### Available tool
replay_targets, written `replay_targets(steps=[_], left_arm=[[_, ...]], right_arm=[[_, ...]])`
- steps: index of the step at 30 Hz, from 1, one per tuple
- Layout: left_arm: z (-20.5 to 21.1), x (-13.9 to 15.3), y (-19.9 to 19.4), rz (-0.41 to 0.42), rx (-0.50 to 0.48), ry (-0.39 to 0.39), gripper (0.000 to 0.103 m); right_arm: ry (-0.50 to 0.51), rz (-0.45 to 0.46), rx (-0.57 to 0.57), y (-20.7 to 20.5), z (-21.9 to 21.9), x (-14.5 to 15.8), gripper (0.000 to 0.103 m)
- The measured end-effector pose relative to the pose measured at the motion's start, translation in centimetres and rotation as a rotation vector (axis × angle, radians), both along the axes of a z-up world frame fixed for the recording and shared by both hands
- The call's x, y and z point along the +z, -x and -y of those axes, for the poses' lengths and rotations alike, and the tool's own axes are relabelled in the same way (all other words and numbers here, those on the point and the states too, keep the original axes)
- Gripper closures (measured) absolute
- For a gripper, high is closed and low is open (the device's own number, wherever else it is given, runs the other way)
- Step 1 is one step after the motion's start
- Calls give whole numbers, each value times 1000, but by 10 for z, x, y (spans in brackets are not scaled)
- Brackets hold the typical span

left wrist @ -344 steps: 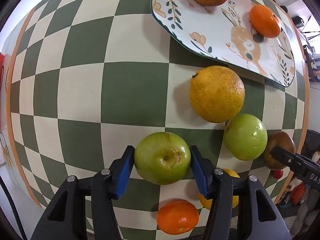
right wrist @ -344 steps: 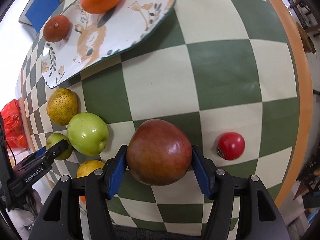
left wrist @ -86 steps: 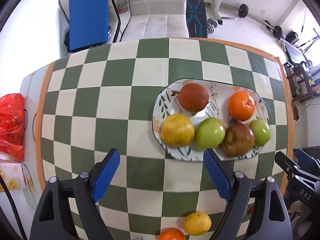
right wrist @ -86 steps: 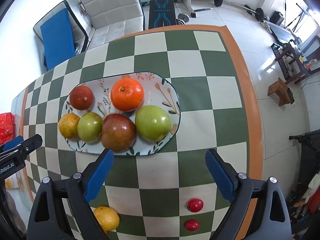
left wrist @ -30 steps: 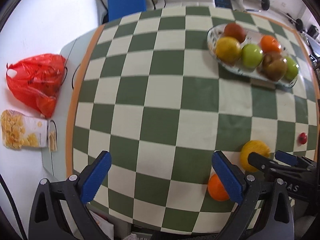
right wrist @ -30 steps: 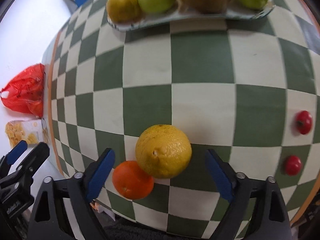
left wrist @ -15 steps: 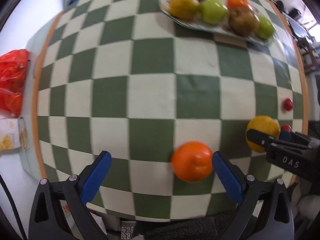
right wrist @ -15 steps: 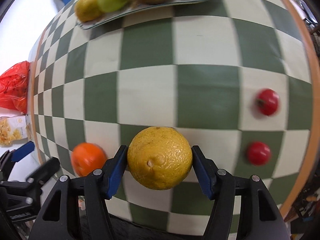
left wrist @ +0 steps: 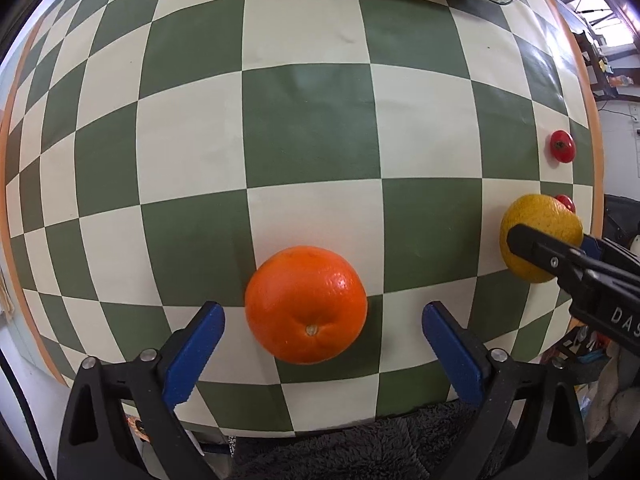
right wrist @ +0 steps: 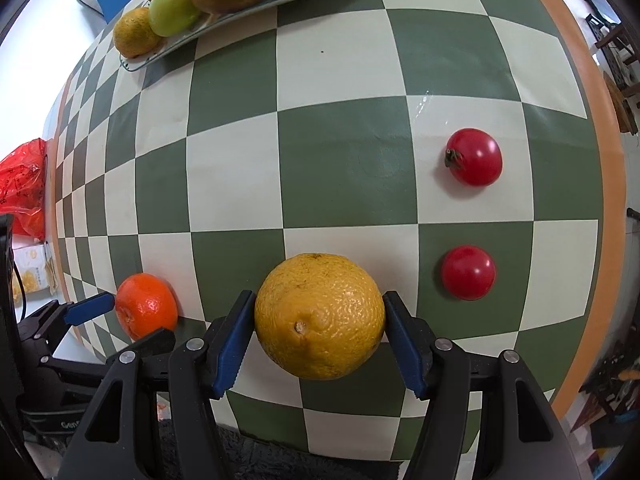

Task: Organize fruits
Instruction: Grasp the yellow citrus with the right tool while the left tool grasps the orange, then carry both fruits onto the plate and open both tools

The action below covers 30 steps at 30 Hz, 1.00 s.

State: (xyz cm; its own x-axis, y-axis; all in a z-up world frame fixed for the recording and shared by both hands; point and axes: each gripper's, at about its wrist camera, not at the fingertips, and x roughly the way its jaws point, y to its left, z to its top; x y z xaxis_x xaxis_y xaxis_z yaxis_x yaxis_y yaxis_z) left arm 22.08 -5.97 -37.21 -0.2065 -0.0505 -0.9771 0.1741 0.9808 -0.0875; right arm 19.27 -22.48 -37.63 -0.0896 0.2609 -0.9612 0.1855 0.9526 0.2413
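Left wrist view: left gripper (left wrist: 323, 336), blue pads spread wide, nothing held — round bright orange fruit (left wrist: 306, 304) lies on the green-and-cream checked tablecloth (left wrist: 312, 128) between the pads, clear of both. Right wrist view: right gripper (right wrist: 319, 334) closed against a large dimpled yellow citrus (right wrist: 320, 316), both pads touching its sides; two small red tomatoes (right wrist: 474, 156) to its right; patterned oval plate (right wrist: 256, 4) of fruit at the far edge.

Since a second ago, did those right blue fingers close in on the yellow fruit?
Yes. The right gripper fingers, earlier spread wide apart, now press both sides of the yellow fruit on the checkered table.
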Motion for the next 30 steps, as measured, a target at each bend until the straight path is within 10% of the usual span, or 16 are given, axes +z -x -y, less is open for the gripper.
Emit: replay_targets(steps=[8,21,24,30], left_arm=[[-2,-2,-10,40,17,-9,45],[-12,11,-33,33,113,81,49],[-18,23,-50,16,178,165,70],[-10,29,-70,-5,165,196,63]], right_arm=[[9,-7,24,-4,-5,-1,37],[-111,-18,-54,-14,4,0,37],[-166,-16,-96,-20,11,4,37],[-115,13,-77,-34,14,13,37]])
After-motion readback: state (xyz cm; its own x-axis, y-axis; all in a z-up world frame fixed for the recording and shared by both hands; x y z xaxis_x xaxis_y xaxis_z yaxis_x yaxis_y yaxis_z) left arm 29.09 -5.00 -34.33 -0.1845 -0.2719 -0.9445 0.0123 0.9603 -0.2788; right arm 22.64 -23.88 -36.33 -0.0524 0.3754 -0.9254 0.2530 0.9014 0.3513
